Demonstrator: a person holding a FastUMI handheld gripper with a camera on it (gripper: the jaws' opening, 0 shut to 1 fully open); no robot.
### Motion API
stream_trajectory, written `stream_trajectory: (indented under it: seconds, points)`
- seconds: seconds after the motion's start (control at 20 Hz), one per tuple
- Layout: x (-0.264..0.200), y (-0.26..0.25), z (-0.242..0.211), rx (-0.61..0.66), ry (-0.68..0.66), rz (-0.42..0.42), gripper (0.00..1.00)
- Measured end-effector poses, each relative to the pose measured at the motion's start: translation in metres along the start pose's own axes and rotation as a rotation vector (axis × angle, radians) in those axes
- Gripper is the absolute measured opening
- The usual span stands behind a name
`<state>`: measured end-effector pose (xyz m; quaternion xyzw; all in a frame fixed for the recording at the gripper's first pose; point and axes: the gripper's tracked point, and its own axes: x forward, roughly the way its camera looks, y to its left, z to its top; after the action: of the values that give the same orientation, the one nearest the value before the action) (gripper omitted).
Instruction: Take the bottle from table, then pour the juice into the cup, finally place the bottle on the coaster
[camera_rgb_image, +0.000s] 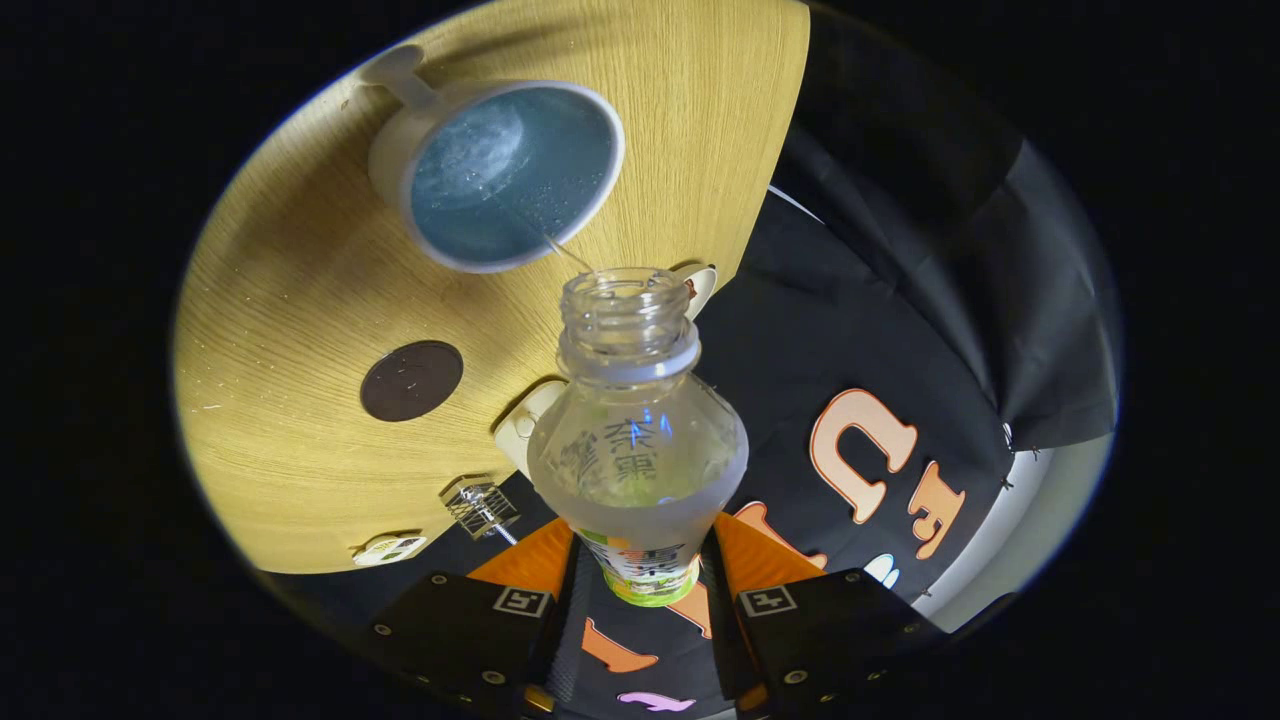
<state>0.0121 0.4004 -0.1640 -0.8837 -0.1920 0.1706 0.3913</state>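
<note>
Between the tongs (640, 560), clamped by both fingers, the open bottle (637, 440) tilts toward the cup (497, 172); a coaster (411, 380) lies on the surface (290, 300).

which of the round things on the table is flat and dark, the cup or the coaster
The coaster: a flat dark disc on the wooden table, nearer the gripper holding the bottle. The cup is pale, handled and blue inside.

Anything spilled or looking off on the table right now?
Small droplets speckle the table between the cup and the coaster, like splashes. The gripper holds the uncapped bottle tilted toward the cup.
</note>
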Motion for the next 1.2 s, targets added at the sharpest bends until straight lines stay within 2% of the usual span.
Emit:
stream_trajectory:
  seconds: [0.9,1.2]
  points:
    - [0.0,0.011,-0.007,-0.017,0.025,0.059,0.54]
    - [-0.008,0.016,-0.012,0.102,0.053,0.073,0.55]
